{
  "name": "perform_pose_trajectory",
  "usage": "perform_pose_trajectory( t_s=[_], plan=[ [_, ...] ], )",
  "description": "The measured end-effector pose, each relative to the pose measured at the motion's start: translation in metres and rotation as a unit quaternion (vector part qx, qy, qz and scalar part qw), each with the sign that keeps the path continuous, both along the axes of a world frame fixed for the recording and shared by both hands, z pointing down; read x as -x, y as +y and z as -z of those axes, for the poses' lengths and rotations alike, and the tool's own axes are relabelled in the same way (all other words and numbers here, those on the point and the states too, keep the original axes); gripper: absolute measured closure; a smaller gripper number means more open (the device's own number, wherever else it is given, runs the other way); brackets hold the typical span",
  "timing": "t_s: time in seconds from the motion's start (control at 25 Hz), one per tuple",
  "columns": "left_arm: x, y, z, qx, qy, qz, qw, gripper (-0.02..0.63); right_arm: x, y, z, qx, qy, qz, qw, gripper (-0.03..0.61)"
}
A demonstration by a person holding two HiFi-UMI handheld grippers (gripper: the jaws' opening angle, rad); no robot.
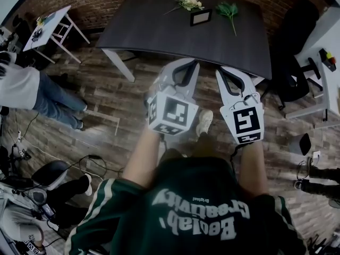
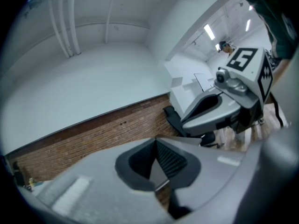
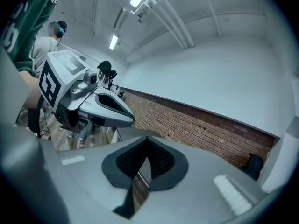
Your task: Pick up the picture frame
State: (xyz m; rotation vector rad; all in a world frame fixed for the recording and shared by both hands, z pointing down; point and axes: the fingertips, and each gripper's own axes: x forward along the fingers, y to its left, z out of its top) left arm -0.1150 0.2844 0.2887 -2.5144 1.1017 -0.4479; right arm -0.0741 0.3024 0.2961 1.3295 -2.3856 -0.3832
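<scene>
A small dark picture frame (image 1: 201, 17) stands on the far part of a dark table (image 1: 154, 36) in the head view. Both grippers are held level over the wooden floor, short of the table's near edge and well apart from the frame. The left gripper (image 1: 187, 62) has its jaws shut with nothing between them, as its own view also shows (image 2: 155, 141). Beside it, the right gripper (image 1: 227, 70) is shut and empty too (image 3: 147, 139). Neither gripper view shows the frame; each shows the brick wall and the other gripper.
White flowers (image 1: 188, 1) lie left of the frame and a green sprig (image 1: 228, 9) right of it. A black office chair (image 1: 295, 62) stands at the table's right. A white side table (image 1: 53, 28) and a person (image 1: 32, 94) are at the left; cables lie on the floor.
</scene>
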Motion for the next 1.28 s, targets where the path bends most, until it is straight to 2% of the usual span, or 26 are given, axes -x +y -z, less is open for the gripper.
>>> perform_pose_trajectory(
  t_s=[0.56,1.28],
  plan=[
    [-0.024,-0.098,0.0,-0.004,-0.008,0.019,0.9998,0.612,-0.027,-0.099,0.0,-0.01,-0.013,0.016,1.0,0.571],
    [-0.075,-0.238,-0.01,0.014,-0.016,0.028,0.9994,0.612,-0.073,-0.241,-0.011,0.01,-0.014,0.037,0.999,0.572]
  ],
)
